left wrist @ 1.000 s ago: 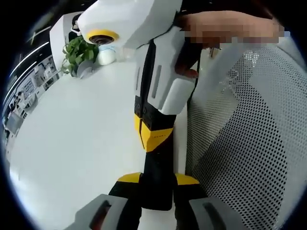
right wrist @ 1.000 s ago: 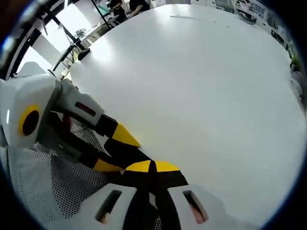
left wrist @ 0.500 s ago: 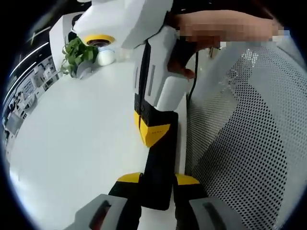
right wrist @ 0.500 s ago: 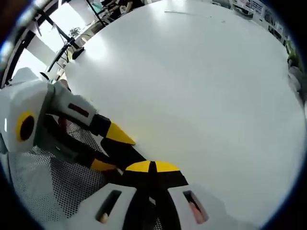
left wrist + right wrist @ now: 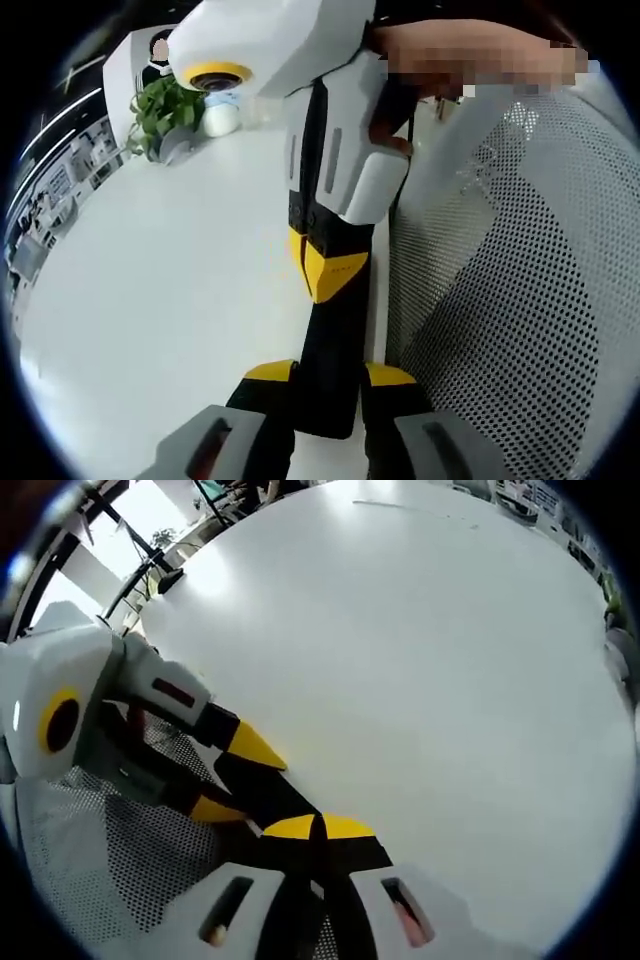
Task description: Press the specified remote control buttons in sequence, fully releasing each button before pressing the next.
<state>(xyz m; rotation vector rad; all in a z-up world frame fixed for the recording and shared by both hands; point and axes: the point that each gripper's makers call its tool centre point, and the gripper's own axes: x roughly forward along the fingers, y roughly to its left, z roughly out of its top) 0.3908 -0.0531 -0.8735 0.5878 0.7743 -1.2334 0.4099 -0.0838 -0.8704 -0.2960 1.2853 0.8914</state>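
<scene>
A long black remote control (image 5: 325,390) is clamped between the yellow-tipped jaws of my left gripper (image 5: 330,372), which is shut on it. My right gripper (image 5: 335,275) comes down from the top of the left gripper view, jaws closed, with its yellow tip resting on the remote's upper face. In the right gripper view, my right gripper (image 5: 315,827) has its tips together over the black remote (image 5: 265,795). The left gripper (image 5: 237,780) enters that view from the left and holds the remote. The buttons are hidden.
A white table (image 5: 150,290) spreads out to the left, and shows broad and bare in the other view (image 5: 420,680). A mesh chair back (image 5: 520,280) stands close on the right. A potted plant (image 5: 165,110) and a white cup (image 5: 222,118) sit far off.
Half a second ago the right gripper's tip sat slightly higher and to the left on the remote; it has come back down along it. The left gripper's hold is unchanged.
</scene>
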